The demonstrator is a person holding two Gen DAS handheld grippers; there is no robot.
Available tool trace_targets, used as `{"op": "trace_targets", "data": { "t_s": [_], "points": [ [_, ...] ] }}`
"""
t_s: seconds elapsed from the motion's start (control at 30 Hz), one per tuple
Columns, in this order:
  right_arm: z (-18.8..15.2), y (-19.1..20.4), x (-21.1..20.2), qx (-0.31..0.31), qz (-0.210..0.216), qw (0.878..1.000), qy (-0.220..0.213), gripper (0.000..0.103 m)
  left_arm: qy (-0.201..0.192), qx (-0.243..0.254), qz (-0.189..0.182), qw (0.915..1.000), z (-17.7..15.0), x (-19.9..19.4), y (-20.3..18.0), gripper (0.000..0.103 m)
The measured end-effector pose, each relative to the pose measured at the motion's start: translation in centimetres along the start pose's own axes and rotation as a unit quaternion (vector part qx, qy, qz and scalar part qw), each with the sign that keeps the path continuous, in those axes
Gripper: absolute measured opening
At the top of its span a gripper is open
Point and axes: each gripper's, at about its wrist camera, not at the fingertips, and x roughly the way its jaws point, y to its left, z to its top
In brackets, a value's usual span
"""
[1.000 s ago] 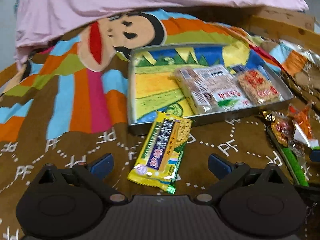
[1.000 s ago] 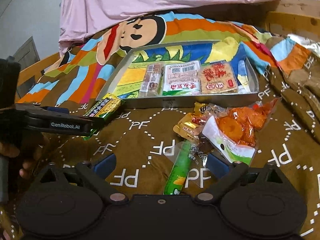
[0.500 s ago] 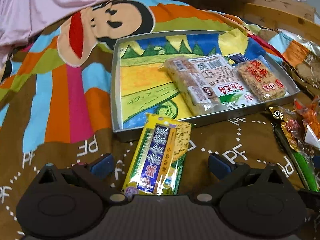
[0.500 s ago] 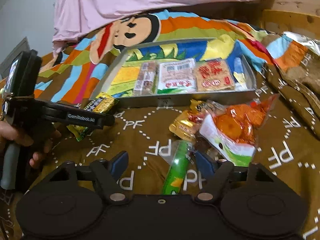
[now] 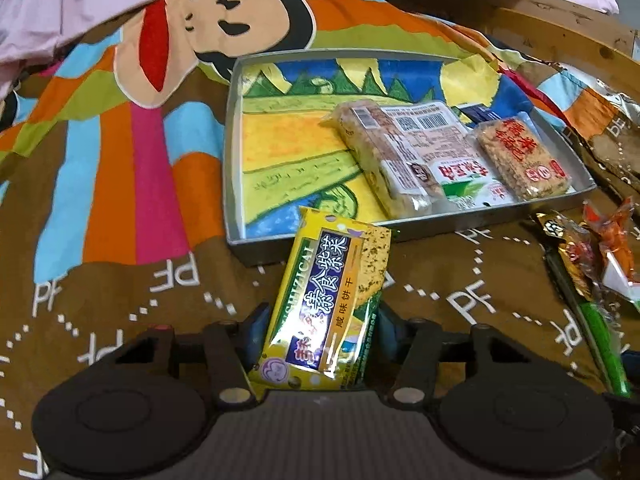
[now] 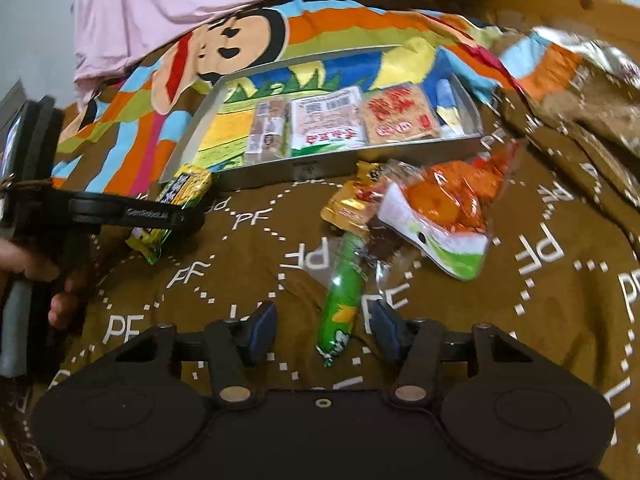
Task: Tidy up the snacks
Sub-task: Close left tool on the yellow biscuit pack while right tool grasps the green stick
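Observation:
My left gripper (image 5: 320, 328) is shut on a yellow seaweed cracker pack (image 5: 324, 304), whose far end reaches the front rim of the grey metal tray (image 5: 420, 224). The tray holds three snack packs side by side (image 5: 432, 152). In the right wrist view the left gripper (image 6: 176, 216) grips the same yellow pack (image 6: 176, 200) left of the tray (image 6: 304, 168). My right gripper (image 6: 322, 328) is partly closed around the near end of a green sausage stick (image 6: 342, 304) without touching it.
A pile of loose snacks lies on the brown blanket right of the green stick: an orange snack bag (image 6: 448, 208) and a gold wrapper (image 6: 352, 208). A pink sheet (image 6: 240, 0) lies behind the tray. A wooden frame (image 5: 560, 28) runs at the back right.
My left gripper moved forward over the yellow pack and closed on it. My right gripper moved forward to the green stick and its fingers narrowed around it.

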Motion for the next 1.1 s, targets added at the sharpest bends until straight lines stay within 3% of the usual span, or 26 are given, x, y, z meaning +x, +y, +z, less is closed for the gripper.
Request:
{"op": "trace_targets", "data": {
  "t_s": [0.5, 0.67, 0.9, 1.1],
  "points": [
    [1.3, -0.9, 2.0, 0.020, 0.033, 0.999, -0.035, 0.054, 0.019, 0.008, -0.029, 0.9994, -0.1, -0.2, -2.1, 0.059],
    [1.1, -0.4, 2.0, 0.013, 0.043, 0.999, -0.020, 0.029, 0.031, 0.024, -0.035, 0.9986, -0.5, -1.0, -3.9, 0.057],
    [1.2, -0.5, 2.7, 0.009, 0.044, 0.999, -0.016, 0.035, 0.049, 0.016, -0.040, 0.9979, -0.8, -1.6, -4.8, 0.055],
    [1.4, -0.4, 3.0, 0.017, 0.046, 0.999, 0.000, 0.030, 0.065, -0.011, -0.030, 0.9973, -0.7, -1.6, -5.0, 0.054]
  ]
}}
